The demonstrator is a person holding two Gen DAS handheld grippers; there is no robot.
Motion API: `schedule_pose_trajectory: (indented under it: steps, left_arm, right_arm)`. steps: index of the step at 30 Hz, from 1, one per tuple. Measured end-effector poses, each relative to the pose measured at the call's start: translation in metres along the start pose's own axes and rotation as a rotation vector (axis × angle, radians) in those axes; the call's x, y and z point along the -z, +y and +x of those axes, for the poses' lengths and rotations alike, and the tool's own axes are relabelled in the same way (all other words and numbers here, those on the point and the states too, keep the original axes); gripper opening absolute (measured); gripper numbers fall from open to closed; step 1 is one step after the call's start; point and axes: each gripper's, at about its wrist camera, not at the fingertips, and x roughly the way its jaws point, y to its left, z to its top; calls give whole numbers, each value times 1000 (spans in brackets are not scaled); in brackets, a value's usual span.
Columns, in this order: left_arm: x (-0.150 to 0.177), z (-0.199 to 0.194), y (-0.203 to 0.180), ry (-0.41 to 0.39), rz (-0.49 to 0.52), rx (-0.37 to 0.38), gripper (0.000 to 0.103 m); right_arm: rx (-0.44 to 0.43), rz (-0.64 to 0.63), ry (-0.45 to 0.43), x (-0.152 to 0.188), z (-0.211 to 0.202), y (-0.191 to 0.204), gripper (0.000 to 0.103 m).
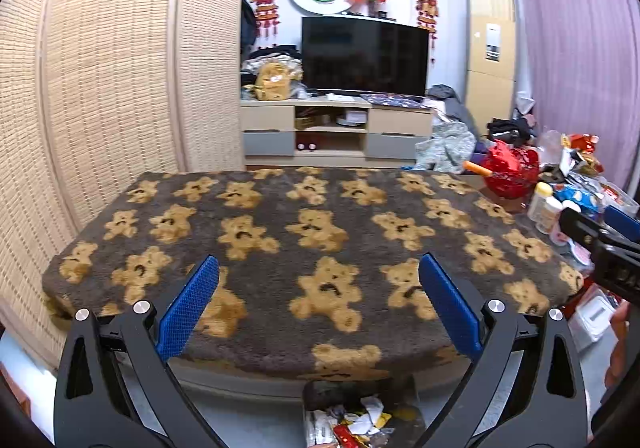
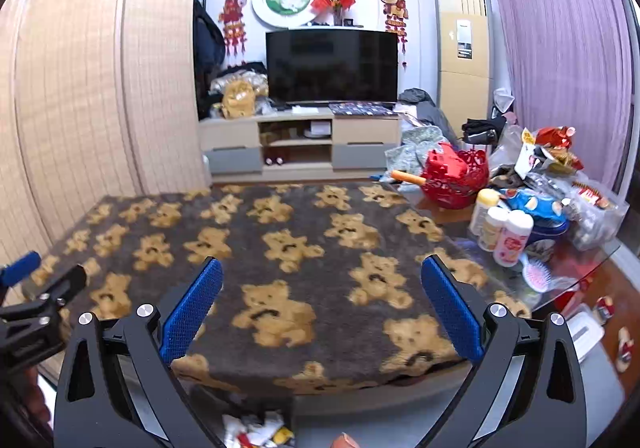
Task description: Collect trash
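Both grippers [image 1: 319, 302] [image 2: 322, 304] wide open, seemingly empty.

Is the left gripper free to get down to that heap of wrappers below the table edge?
Probably yes. The left gripper is open and empty, and the wrappers lie just below it with nothing between.

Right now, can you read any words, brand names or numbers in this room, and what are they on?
None can be read.
Air conditioner: a panel label, too small.
Bottles: printed labels, blurred.
Red wall charms: any writing too blurred.
Snack packets: print unreadable.
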Motion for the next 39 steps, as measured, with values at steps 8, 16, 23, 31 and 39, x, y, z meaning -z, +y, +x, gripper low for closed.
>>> schedule_pose_trajectory:
  steps: [8,16,23,31,39]
  left_arm:
    - [10,10,-2,23,29,13,95]
    - [11,9,-5,17,26,46,95]
    - [12,8,-4,16,9,46,95]
    - [12,4,-3,4,8,54,95]
    - [13,5,-5,7,13,60,95]
  right_arm:
    - [-11,-41,7,13,12,9,100]
    - [38,-47,13,18,16,6,100]
    - [43,-45,3,17,14,4,100]
    - [36,-48,-2,17,12,6,100]
    - [38,-46,3,17,13,6,100]
